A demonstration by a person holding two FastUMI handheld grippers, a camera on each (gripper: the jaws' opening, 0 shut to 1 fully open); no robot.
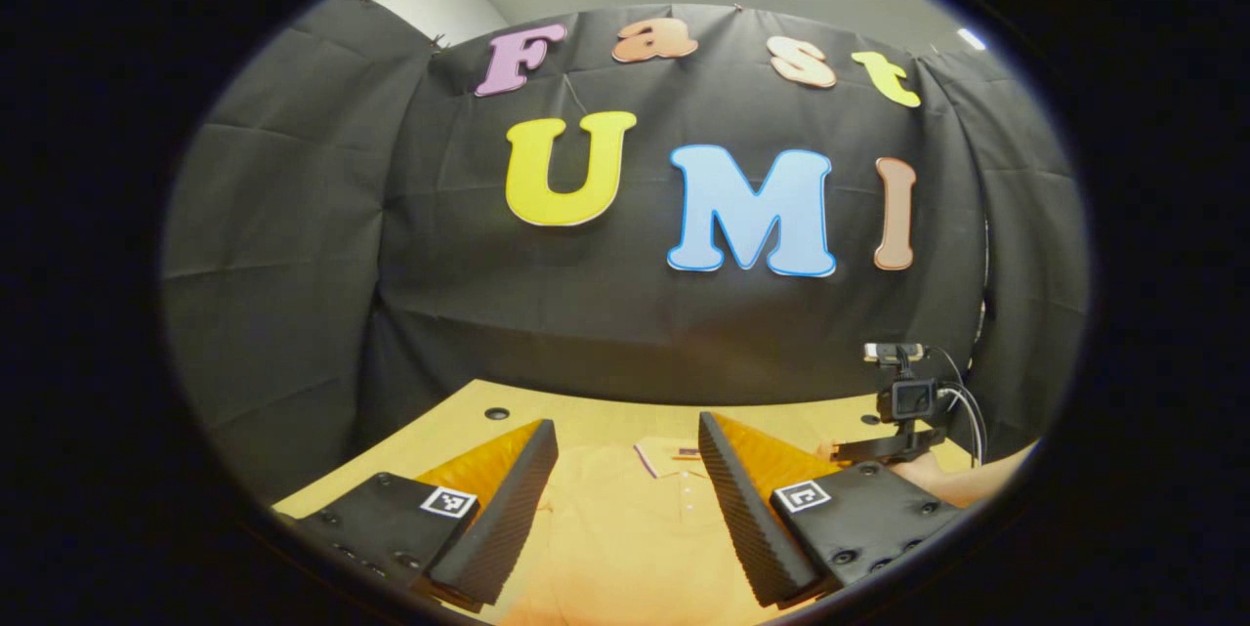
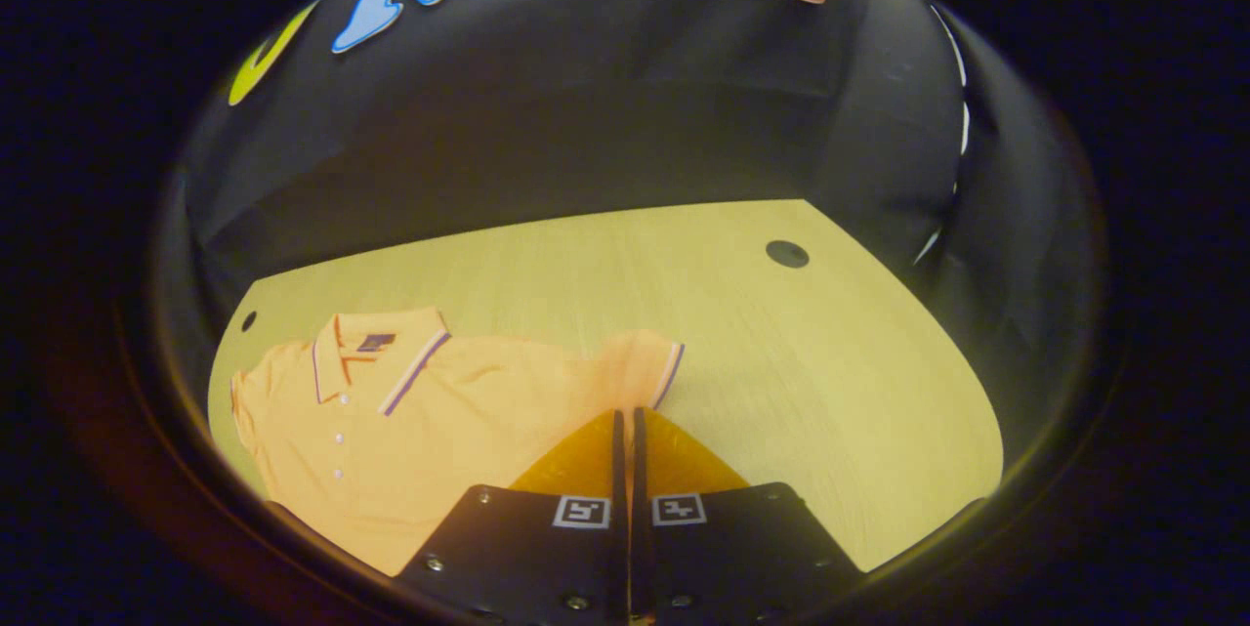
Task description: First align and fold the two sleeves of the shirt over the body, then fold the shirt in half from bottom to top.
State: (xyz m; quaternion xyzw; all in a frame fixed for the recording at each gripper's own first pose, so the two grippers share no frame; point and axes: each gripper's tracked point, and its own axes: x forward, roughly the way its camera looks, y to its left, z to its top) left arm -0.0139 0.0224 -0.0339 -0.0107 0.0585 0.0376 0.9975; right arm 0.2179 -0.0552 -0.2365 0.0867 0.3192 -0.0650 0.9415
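Note:
An orange polo shirt lies flat and face up on the wooden table, with its striped collar toward the back wall. My right gripper is shut on the near corner of the shirt's right sleeve, beside the striped cuff. My left gripper hovers open above the shirt's chest, its fingers wide apart with nothing between them. The collar lies just past its fingertips. In the left gripper view, a hand holds the right gripper's camera mount at the far right.
Black cloth walls close off the back and both sides of the table. Round cable holes sit near the table's far corners. Bare wood stretches to the right of the sleeve in the right gripper view.

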